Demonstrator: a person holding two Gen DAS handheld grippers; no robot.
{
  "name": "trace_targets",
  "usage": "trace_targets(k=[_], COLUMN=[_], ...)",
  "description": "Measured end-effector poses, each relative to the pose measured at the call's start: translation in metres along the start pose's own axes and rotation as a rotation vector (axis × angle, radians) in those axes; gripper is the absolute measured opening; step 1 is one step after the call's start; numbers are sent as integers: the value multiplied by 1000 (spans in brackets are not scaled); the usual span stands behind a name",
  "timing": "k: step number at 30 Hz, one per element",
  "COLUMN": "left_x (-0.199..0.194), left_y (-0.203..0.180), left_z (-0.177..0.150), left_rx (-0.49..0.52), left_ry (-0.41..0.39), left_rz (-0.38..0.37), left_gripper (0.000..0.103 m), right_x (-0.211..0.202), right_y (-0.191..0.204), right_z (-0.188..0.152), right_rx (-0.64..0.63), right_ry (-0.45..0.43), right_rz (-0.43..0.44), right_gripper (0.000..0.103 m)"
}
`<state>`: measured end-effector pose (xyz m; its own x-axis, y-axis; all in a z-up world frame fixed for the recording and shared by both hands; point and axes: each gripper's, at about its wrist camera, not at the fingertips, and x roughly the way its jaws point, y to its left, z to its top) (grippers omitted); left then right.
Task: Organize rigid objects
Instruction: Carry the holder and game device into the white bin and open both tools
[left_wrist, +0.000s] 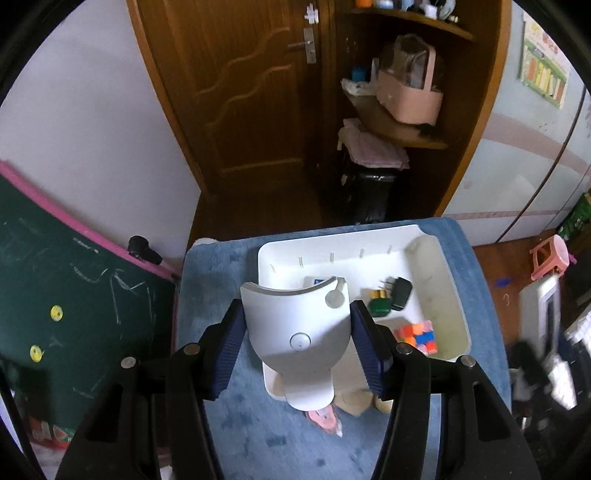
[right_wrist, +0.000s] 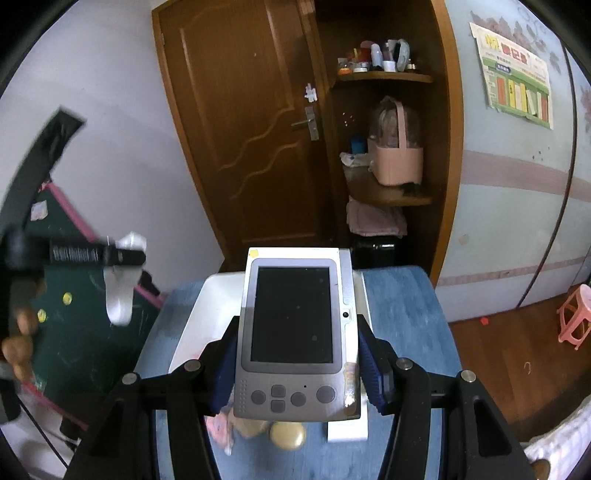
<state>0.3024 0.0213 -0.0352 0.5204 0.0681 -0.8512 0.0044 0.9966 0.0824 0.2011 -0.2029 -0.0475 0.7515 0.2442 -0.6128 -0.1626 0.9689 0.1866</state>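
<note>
Both tongs are loaded above the white tray: left gripper clenches a white curved gadget, right gripper a grey handheld device. Only the edges are pinched, so a tilt could slide either one out onto the cube and chargers ahead.

White curved gadget, silver-grey handheld device with black screen, white tray, multicoloured puzzle cube, blue mottled cloth, possibly green charger, dark-blue ribbed pads

One white tray, one grey handheld device, one puzzle cube, one pink stool
</note>
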Motion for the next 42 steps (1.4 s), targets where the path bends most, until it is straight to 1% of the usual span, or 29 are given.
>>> trace_targets(k=[2, 4, 7, 9, 12, 16, 19, 23, 29, 30, 35, 38, 41, 42], left_x=[19, 46, 91, 121, 155, 193, 215, 234, 246, 246, 246, 247, 249, 248], left_y=[1, 1, 0, -2, -9, -18, -22, -27, -38, -41, -50, -57, -62, -63], left_z=[5, 10, 12, 12, 9, 6, 6, 7, 10, 11, 19, 22, 23, 23], left_rx=[11, 20, 24, 29, 52, 92, 104, 129, 155, 161, 164, 180, 182, 180], left_ry=[15, 36, 80, 106, 137, 180, 208, 238, 253, 252, 246, 240, 246, 249], left_rz=[16, 21, 30, 40, 36, 37, 28, 19, -19, -23, -66, -73, -81, -86], left_gripper=[60, 60, 60, 60, 60, 60, 60, 60, 60, 60, 60, 60, 61, 66], right_x=[12, 30, 67, 97, 137, 186, 215, 245, 269, 269, 270, 268, 256, 250], right_y=[-2, -2, -1, 0, 0, -6, -8, -5, -8, -10, -13, -9, -8, -8], right_z=[13, 21, 23, 19, 7, -10, -19, -30, -39, -38, -33, -29, -27, -27], right_rx=[9, 7, 6, 10, 5, 18, 0, -39, -12, 5, 28, 3, 0, -1], right_ry=[-8, -6, 33, 81, 146, 246, 327, 427, 508, 500, 522, 501, 466, 450], right_rz=[-7, -23, -49, -66, -100, -124, -141, -164, -183, -177, -172, -183, -171, -169], right_gripper=[57, 57, 57, 57, 57, 57, 57, 57, 57, 57, 58, 60, 60, 61])
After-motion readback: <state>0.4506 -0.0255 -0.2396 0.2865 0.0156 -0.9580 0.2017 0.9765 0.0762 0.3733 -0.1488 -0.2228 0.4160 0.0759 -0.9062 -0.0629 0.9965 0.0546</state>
